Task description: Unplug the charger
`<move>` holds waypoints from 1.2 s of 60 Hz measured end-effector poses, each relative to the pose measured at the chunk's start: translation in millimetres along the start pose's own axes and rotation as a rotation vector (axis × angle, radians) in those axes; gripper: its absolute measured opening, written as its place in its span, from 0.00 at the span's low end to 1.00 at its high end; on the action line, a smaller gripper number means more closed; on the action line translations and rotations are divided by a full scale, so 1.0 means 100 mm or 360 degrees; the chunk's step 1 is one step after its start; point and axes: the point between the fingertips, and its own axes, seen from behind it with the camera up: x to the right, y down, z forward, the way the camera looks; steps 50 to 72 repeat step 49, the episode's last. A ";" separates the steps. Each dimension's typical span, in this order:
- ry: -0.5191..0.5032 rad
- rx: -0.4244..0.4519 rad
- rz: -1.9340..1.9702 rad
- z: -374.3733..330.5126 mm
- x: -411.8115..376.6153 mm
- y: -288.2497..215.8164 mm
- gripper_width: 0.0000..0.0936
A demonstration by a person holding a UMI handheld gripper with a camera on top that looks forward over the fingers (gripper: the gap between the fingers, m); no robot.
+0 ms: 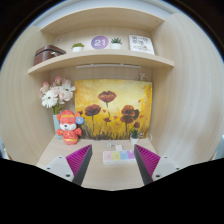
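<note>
My gripper is open and empty, its two magenta pads wide apart over a light wooden desk. Just ahead of the fingers lies a small white strip with pastel coloured squares. I see no charger, plug or cable that I can tell apart in this view.
A flower painting leans on the back wall. A red and white toy figure and a vase of flowers stand beyond the left finger. A small potted plant stands to the right. A shelf above holds a box, plants, a round sign and a picture.
</note>
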 end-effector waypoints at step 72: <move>-0.0244 -0.0191 -0.0089 -0.74 -1.06 0.97 0.92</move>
